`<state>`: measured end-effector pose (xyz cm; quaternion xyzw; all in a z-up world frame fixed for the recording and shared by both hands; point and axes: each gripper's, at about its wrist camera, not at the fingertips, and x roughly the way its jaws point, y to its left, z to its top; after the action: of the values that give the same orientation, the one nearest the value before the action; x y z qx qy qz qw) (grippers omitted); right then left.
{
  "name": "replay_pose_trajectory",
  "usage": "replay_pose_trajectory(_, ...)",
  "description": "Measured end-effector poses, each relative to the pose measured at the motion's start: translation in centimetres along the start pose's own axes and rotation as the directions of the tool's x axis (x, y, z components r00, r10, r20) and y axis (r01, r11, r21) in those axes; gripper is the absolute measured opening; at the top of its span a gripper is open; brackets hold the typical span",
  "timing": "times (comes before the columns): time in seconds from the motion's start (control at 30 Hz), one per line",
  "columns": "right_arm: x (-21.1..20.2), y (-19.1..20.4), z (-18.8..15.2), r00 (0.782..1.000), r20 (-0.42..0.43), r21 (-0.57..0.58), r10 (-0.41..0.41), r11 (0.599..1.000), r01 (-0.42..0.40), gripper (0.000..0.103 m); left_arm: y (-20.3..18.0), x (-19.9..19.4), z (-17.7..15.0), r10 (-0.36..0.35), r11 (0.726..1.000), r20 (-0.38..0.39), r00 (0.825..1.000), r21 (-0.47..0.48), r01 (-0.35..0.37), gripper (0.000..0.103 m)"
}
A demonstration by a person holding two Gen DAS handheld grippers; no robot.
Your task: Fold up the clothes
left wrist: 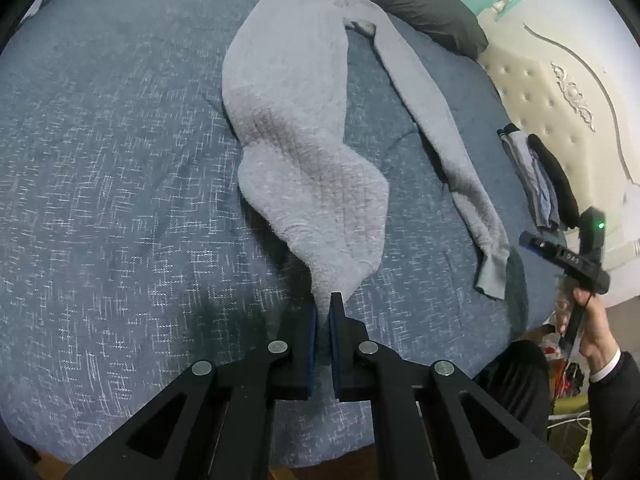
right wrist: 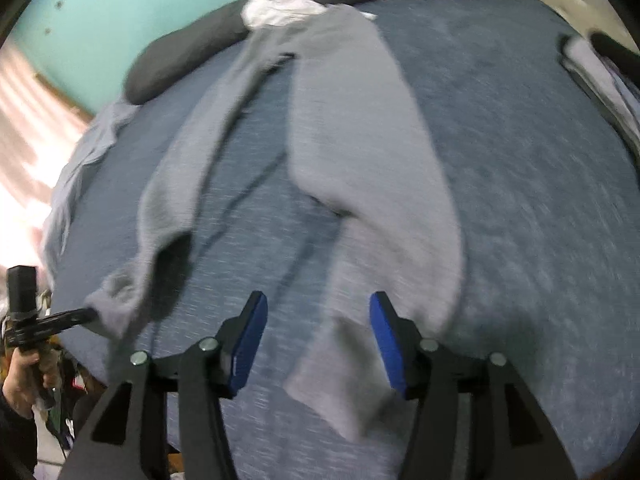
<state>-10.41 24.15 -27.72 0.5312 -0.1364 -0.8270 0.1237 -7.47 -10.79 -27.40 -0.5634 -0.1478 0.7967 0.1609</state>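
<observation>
Grey knit pants (left wrist: 296,128) look soft and floppy; left gripper (left wrist: 324,312) pinches one leg end; right gripper (right wrist: 316,340) is spread wide over the other end (right wrist: 340,380), a good spot to grab.

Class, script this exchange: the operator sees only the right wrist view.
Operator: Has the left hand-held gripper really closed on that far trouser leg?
Observer: Yes. The left wrist view shows the left hand-held gripper shut on a cuff of the grey trousers.
Operator: Anything on my own tool that I can't see?
Observer: A green light glows on the body of the right hand-held gripper.
</observation>
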Motion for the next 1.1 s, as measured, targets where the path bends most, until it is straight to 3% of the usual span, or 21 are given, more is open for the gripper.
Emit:
replay_pose_trajectory(0.17,-0.1,-2.7,-1.7,0.999,-0.033,0.082,-0.004,0.997,0.006,0.054,-0.7,-0.6,-0.1,0.001,1.000,0.010,1.000,0.013,-0.001,0.006)
replay_pose_trajectory(0.5,1.1,-2.7,-4.6,0.998,-0.062,0.103,0.026,0.995,-0.020,0.054,-1.5,-1.3,-0.7,0.006,1.000,0.019,1.000,0.019,-0.007,0.006)
replay_pose_trajectory(0.7,2.3,-2.0,-5.6,0.997,-0.065,0.091,0.043,0.995,-0.037,0.043,-1.6,-1.6,-0.8,0.005,1.000,0.024,1.000,0.008,-0.005,0.006)
replay_pose_trajectory(0.77,2.5,-2.3,-5.8,0.997,-0.057,0.103,0.045,0.994,-0.038,0.028,-1.7,-1.7,-0.8,0.005,1.000,0.025,1.000,0.006,-0.005,0.006)
replay_pose_trajectory(0.8,2.6,-2.5,-5.8,0.998,-0.054,0.109,0.044,0.993,-0.038,0.025,-1.8,-1.8,-0.7,0.006,1.000,0.027,1.000,0.007,-0.006,0.006)
replay_pose_trajectory(0.83,2.7,-2.6,-5.9,0.998,-0.052,0.114,0.043,0.993,-0.036,0.013,-1.8,-1.9,-0.7,0.007,1.000,0.028,1.000,0.007,-0.007,0.006)
replay_pose_trajectory(0.87,2.7,-2.9,-6.0,0.998,-0.052,0.118,0.041,0.992,-0.034,0.010,-1.9,-1.9,-0.7,0.006,1.000,0.029,1.000,0.007,-0.006,0.006)
replay_pose_trajectory(1.1,0.1,-2.3,-5.8,0.992,-0.026,0.094,0.121,0.989,-0.118,0.007,-2.6,-3.0,-0.7,0.010,1.000,0.039,0.999,0.012,-0.010,0.006)
